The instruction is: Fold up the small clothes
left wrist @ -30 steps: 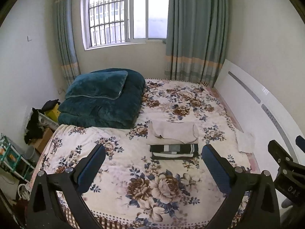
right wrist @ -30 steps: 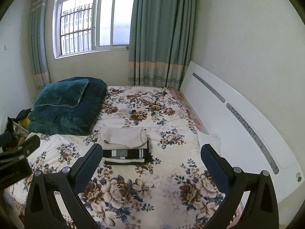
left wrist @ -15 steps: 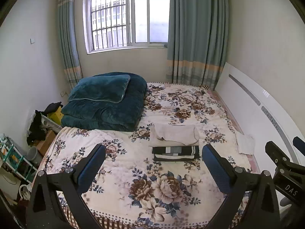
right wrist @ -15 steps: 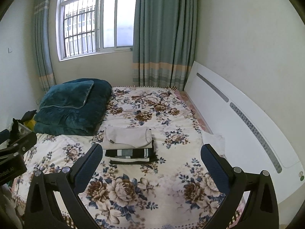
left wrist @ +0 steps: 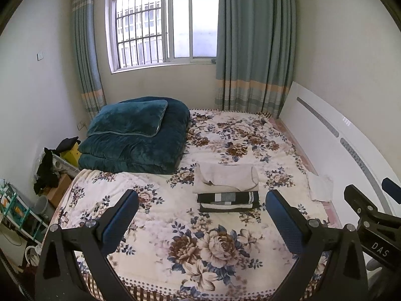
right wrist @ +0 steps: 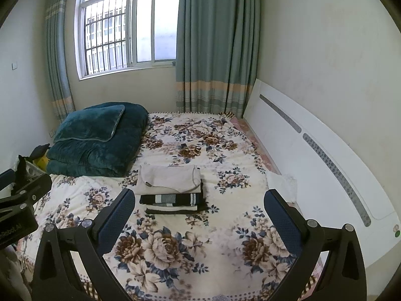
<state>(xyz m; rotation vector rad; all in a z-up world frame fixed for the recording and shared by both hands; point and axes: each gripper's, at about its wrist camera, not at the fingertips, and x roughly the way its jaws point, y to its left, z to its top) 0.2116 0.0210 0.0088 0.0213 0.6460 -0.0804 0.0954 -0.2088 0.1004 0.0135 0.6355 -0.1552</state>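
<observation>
A stack of folded clothes lies in the middle of the floral bed (left wrist: 155,228): a beige garment (left wrist: 225,178) on top and black-and-white striped pieces (left wrist: 228,199) under it. The stack also shows in the right wrist view, beige (right wrist: 170,178) over striped (right wrist: 173,200). My left gripper (left wrist: 201,215) is open and empty, held back above the bed's near end. My right gripper (right wrist: 199,215) is open and empty too, well short of the stack. The right gripper's body shows at the right edge of the left wrist view (left wrist: 371,215).
A folded dark-teal quilt with a pillow (left wrist: 135,138) sits at the bed's far left. A small white cloth (left wrist: 319,185) lies by the white headboard (left wrist: 345,150) on the right. Boxes, dark clothes and a rack (left wrist: 50,170) stand on the floor at left. Window and curtains behind.
Both grippers have pulled back and tilted up from the bed, so more of the wall and window shows. The clothes stack has not moved. Both grippers stay open.
</observation>
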